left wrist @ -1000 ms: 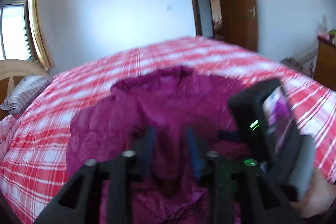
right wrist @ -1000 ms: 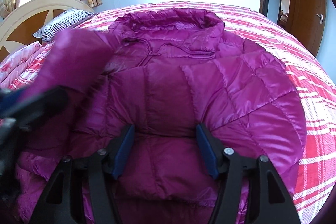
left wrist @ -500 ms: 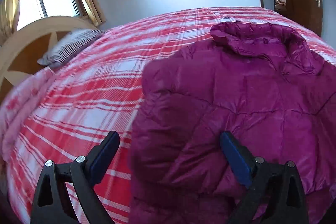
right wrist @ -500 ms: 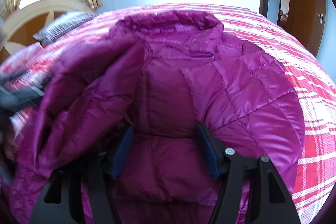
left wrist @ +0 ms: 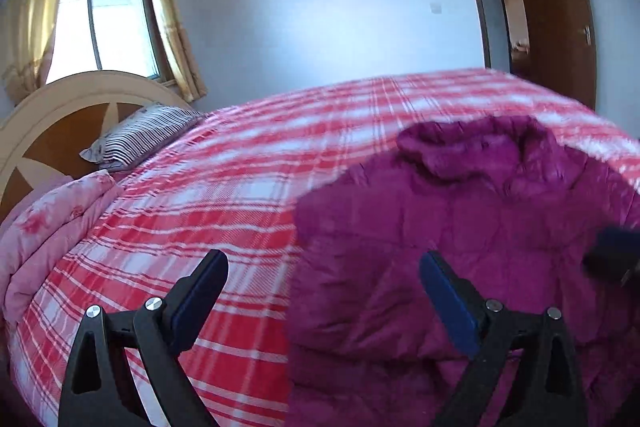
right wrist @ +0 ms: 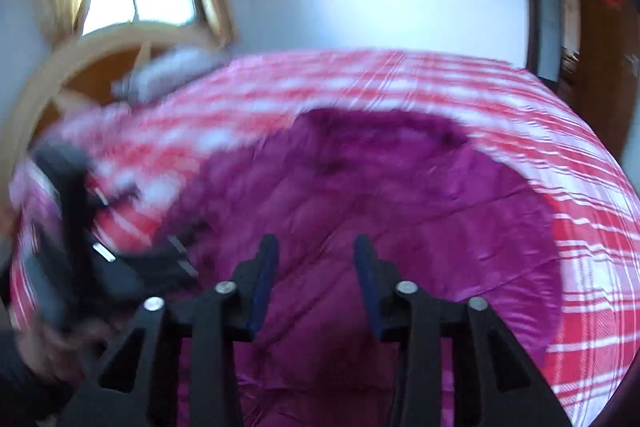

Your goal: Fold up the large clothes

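Note:
A magenta puffer jacket (left wrist: 472, 239) lies on a red and white plaid bed, collar toward the far wall, its left side folded over the body. It also fills the middle of the right wrist view (right wrist: 384, 211). My left gripper (left wrist: 320, 283) is wide open and empty, above the jacket's left edge and the bedspread. My right gripper (right wrist: 316, 267) is open and empty, above the jacket's lower middle. The left gripper's body shows blurred at the left of the right wrist view (right wrist: 68, 227).
The plaid bedspread (left wrist: 192, 227) covers the bed. A striped pillow (left wrist: 140, 137) and a pink quilt (left wrist: 48, 227) lie at the headboard (left wrist: 60, 115) on the left. A window (left wrist: 104, 23) is behind it; a brown door (left wrist: 556, 11) stands open at the right.
My left gripper let go of the jacket's left side, which now lies folded over the body, and pulled back left. My right gripper rose and drew back, still open.

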A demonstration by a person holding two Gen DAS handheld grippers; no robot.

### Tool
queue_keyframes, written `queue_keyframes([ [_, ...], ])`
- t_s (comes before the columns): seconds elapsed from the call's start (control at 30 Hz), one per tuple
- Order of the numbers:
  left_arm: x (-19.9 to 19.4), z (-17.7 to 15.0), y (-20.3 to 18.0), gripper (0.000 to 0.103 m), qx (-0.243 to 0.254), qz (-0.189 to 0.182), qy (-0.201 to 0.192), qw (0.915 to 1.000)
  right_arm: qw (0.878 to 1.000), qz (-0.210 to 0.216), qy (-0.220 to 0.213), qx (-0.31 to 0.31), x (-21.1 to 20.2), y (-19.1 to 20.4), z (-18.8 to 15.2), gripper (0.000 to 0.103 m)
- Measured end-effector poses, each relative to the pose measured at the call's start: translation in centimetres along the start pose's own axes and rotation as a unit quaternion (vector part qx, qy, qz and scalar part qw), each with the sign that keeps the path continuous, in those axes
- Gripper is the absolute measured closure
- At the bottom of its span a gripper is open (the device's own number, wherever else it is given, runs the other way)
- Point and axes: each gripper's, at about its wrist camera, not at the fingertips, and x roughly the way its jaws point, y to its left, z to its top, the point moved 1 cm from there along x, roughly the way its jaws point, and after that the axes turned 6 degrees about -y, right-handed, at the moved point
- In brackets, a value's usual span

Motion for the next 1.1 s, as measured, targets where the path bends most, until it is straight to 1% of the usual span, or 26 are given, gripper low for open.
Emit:
queue_keyframes([
  [0.07,-0.1,1.0,1.2,0.006,-0.028,-0.011,-0.006,0.9995,1.000,0.001,0.026,0.006,1.7,-0.3,-1.4,0.066],
  [0.13,0.3,2.2,1.2,0.006,-0.059,-0.049,-0.004,0.9971,0.999,-0.005,0.038,0.011,2.7,-1.0,-2.7,0.067],
  [0.17,0.6,2.4,0.6,0.006,-0.063,-0.067,-0.001,0.9958,0.999,-0.004,0.043,0.016,3.1,-1.4,-3.4,0.067],
  [0.2,1.2,2.8,-0.6,0.006,-0.061,-0.101,0.008,0.9930,0.999,-0.002,0.045,0.021,3.4,-1.7,-4.0,0.067],
  [0.27,2.5,2.6,-2.8,0.006,-0.046,-0.137,0.031,0.9891,0.999,0.005,0.045,0.029,3.4,-2.1,-4.5,0.067],
  [0.3,3.1,2.5,-3.6,0.006,-0.037,-0.138,0.039,0.9889,0.998,0.007,0.044,0.034,3.4,-2.1,-4.6,0.067],
  [0.37,5.3,1.7,-5.2,0.006,-0.020,-0.145,0.078,0.9862,0.998,0.007,0.045,0.034,3.5,-2.2,-4.8,0.067],
  [0.4,6.7,1.0,-5.7,0.006,-0.011,-0.130,0.099,0.9865,0.998,0.007,0.045,0.034,3.5,-2.2,-5.0,0.067],
  [0.47,8.3,-0.3,-5.6,0.006,-0.008,-0.100,0.118,0.9880,0.998,0.007,0.044,0.035,3.6,-2.2,-5.0,0.067],
  [0.5,9.3,-1.2,-5.0,0.006,-0.020,-0.098,0.133,0.9860,0.998,0.008,0.042,0.036,3.5,-2.2,-5.1,0.067],
  [0.53,10.0,-1.7,-4.5,0.006,-0.040,-0.107,0.145,0.9827,0.998,0.010,0.041,0.038,3.5,-2.2,-5.1,0.067],
  [0.57,10.5,-2.1,-3.7,0.005,-0.068,-0.123,0.156,0.9777,0.998,0.012,0.040,0.041,3.5,-2.2,-5.1,0.067],
  [0.63,10.9,-2.3,-3.3,0.005,-0.082,-0.126,0.163,0.9751,0.998,0.019,0.040,0.046,3.6,-2.4,-5.2,0.067],
  [0.8,11.3,-2.7,-4.3,0.003,-0.063,-0.113,0.171,0.9767,0.998,0.016,0.041,0.041,3.7,-2.1,-5.3,0.066],
  [0.9,11.1,-2.5,-4.3,0.003,-0.069,-0.119,0.169,0.9759,0.998,0.011,0.044,0.036,3.8,-2.0,-5.3,0.066],
  [0.93,10.9,-2.3,-3.5,0.003,-0.082,-0.123,0.162,0.9758,0.998,0.010,0.046,0.034,3.9,-1.9,-5.3,0.066],
  [1.03,8.8,-1.5,-0.7,0.003,-0.128,-0.127,0.120,0.9762,0.998,0.016,0.044,0.040,3.8,-2.1,-5.4,0.066],
  [1.1,7.5,-0.8,0.7,0.003,-0.148,-0.117,0.097,0.9772,0.998,0.019,0.040,0.045,3.7,-2.3,-5.5,0.066],
])
